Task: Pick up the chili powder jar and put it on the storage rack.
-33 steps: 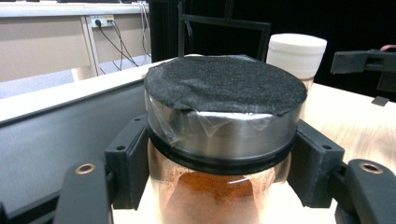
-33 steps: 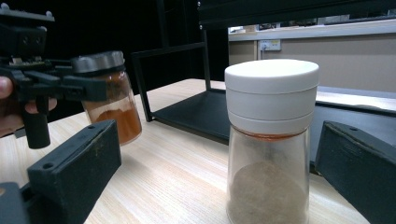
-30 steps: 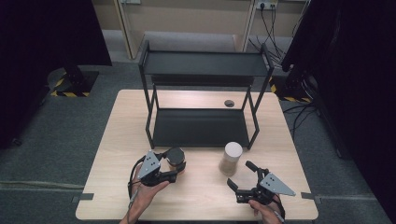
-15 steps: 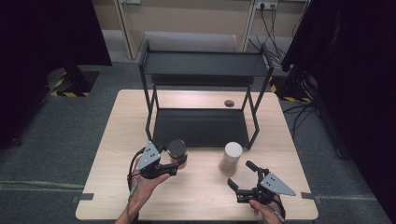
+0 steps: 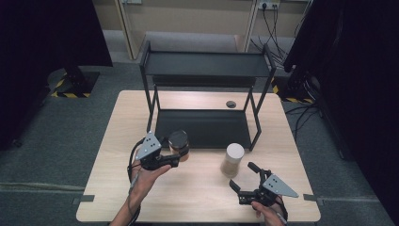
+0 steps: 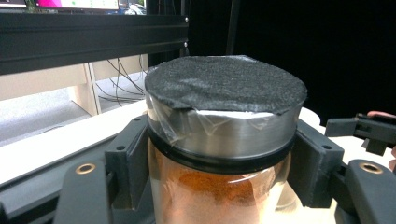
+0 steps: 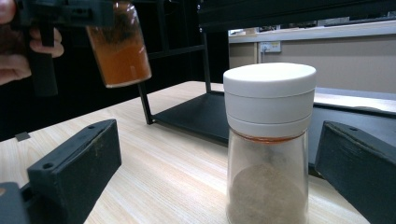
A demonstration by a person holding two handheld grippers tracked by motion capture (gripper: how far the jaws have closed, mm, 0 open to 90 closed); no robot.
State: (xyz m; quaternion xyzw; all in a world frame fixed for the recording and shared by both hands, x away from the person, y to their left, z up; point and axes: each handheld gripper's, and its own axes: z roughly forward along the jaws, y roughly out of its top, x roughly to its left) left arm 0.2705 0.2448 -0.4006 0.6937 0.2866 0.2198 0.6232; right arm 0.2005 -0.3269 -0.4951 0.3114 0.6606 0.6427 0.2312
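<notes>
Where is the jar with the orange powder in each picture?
High view: orange jar left of middle, held in the left gripper.
Left gripper view: centre, between the jaws.
Right gripper view: top left, lifted off the table.
Shared landmark: black shelf.

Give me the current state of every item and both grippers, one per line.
left gripper: shut on the orange spice jar.
orange spice jar: lidded, lifted clear of the table.
right gripper: open, holding nothing.
white-lidded jar: lidded, upright on the table, ahead of the open jaws.
black shelf rack: upright, both shelves bare.
</notes>
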